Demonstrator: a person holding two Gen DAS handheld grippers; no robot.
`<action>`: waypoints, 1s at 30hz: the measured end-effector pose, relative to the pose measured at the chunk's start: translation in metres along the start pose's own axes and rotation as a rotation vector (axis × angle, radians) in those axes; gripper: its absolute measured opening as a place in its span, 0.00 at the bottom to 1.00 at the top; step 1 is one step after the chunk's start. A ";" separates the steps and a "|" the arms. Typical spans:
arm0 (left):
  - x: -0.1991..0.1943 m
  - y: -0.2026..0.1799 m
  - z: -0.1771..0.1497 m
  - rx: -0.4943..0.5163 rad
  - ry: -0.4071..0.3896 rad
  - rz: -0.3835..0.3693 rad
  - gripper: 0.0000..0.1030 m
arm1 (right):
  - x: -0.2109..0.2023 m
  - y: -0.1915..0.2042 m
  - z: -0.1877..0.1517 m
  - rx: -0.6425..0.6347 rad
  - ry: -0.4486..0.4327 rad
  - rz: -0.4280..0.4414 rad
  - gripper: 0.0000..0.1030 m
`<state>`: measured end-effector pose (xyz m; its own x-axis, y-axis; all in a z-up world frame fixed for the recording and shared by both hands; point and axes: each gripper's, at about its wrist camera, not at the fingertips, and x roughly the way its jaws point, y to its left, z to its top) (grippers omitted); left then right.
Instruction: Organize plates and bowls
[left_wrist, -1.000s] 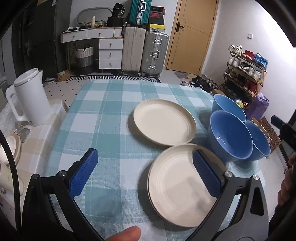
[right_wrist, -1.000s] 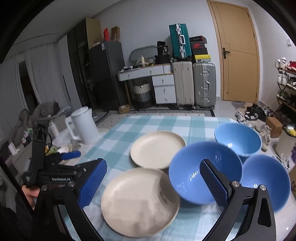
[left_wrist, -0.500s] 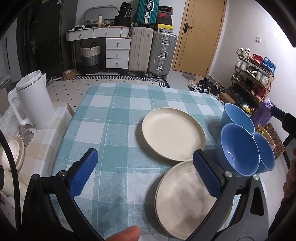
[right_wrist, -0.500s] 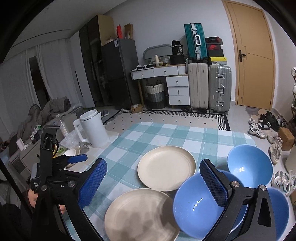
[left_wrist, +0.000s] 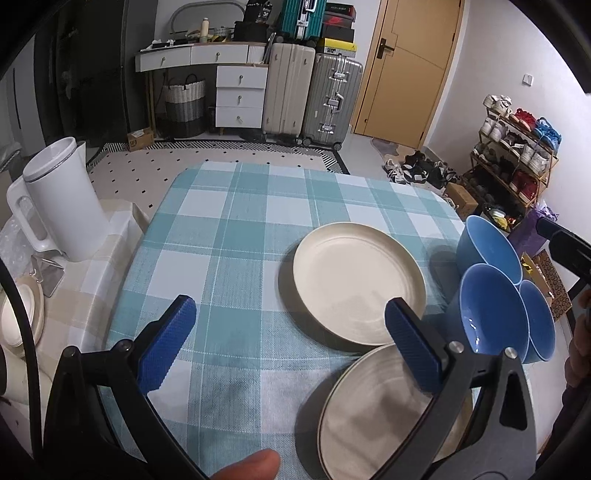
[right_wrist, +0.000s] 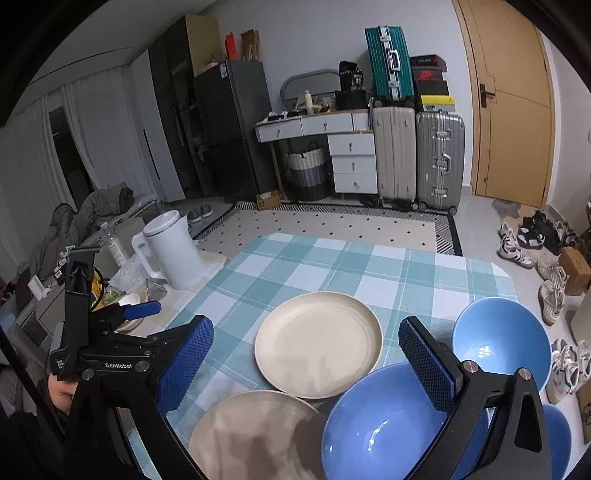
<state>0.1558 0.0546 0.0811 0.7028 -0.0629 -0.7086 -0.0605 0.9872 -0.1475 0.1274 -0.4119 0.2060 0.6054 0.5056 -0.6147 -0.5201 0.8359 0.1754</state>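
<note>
Both tongs (left_wrist: 288, 343) (right_wrist: 306, 365) hang wide open, empty — a careless push could knock the blue bowls (left_wrist: 506, 325) off the surface (left_wrist: 236, 229) edge.

I see a white electric kettle (left_wrist: 59, 199) standing on a beige-checked side surface left of the worktop (left_wrist: 236, 229), which wears a teal plaid cloth. Across the room, two upright suitcases (right_wrist: 417, 158) stand beside a white drawer unit (right_wrist: 351, 162), a woven basket (left_wrist: 184, 105) under the desk. A wooden door (left_wrist: 406, 66) is closed; a shoe rack (left_wrist: 513, 155) lines the right wall.
</note>
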 end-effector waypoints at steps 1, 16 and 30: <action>0.003 0.001 0.001 -0.003 0.005 0.003 0.99 | 0.004 -0.001 0.000 0.000 0.007 0.000 0.99; 0.048 0.012 0.016 -0.039 0.060 0.000 0.99 | 0.059 -0.042 0.012 0.070 0.123 -0.034 0.99; 0.094 0.016 0.020 -0.064 0.131 0.011 0.99 | 0.116 -0.069 0.017 0.079 0.276 -0.068 0.99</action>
<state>0.2351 0.0674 0.0256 0.6033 -0.0749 -0.7940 -0.1156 0.9769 -0.1800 0.2440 -0.4073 0.1353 0.4450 0.3798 -0.8110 -0.4290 0.8853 0.1792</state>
